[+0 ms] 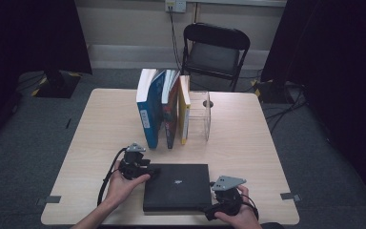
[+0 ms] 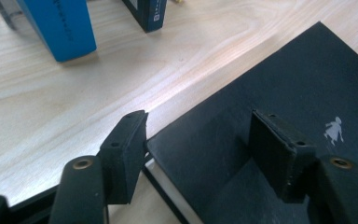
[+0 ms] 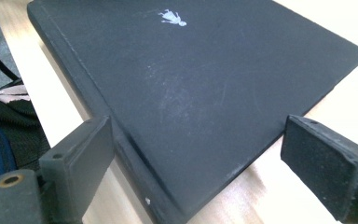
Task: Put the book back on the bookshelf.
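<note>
The black book (image 1: 177,187) lies flat on the counter (image 1: 100,124) near its 6 o'clock edge, cover up, with a small pale figure printed near the middle of the cover. The left hand-held gripper (image 1: 151,170) sits at the book's 10 o'clock corner; in the left gripper view its jaws stand partly apart, one pad off the corner over bare wood and the other over the cover, and neither pad presses on the book, so it holds nothing. The right hand-held gripper (image 1: 208,210) is at the book's 5 o'clock corner; in the right gripper view its jaws are spread wide with that corner between them, one pad just beside the spine edge and the other well clear, with no grip on the book. At 12 o'clock from the black book a row of upright books (image 1: 164,112) stands near the middle of the counter, blue ones at 9 o'clock in the row and a yellow one at 3 o'clock, leaning against a clear stand (image 1: 204,114). Beyond the counter at 12 o'clock a black folding chair (image 1: 214,50) stands on the floor
</note>
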A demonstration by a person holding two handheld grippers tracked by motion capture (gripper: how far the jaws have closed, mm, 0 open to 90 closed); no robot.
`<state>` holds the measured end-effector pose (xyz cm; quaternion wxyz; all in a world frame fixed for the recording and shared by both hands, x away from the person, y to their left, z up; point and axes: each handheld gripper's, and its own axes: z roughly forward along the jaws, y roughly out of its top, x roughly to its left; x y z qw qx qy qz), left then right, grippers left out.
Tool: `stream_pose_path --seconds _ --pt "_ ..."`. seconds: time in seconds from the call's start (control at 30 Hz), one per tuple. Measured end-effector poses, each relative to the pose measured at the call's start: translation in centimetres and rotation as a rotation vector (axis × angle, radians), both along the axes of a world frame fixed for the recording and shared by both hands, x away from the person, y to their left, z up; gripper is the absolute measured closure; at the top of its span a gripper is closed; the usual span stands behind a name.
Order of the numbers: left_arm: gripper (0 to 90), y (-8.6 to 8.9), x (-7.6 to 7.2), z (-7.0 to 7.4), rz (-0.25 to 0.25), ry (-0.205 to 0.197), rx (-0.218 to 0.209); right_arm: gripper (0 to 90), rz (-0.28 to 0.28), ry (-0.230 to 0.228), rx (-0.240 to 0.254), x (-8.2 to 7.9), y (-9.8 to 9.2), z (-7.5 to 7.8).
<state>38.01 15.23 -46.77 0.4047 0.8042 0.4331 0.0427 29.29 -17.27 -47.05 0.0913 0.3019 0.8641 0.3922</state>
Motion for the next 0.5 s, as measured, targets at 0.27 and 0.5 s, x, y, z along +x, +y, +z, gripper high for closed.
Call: stream_pose_path --seconds 0.27,0.5 --pt "29.0 -0.3 1.2 -0.8 -0.027 0.023 -0.058 9.3 -0.008 0.009 -0.024 -0.2 0.1 0.0" --pt "28.7 -1.1 1.5 -0.6 -0.05 0.023 -0.039 9.7 0.016 0.076 -0.047 -0.6 0.3 -0.3"
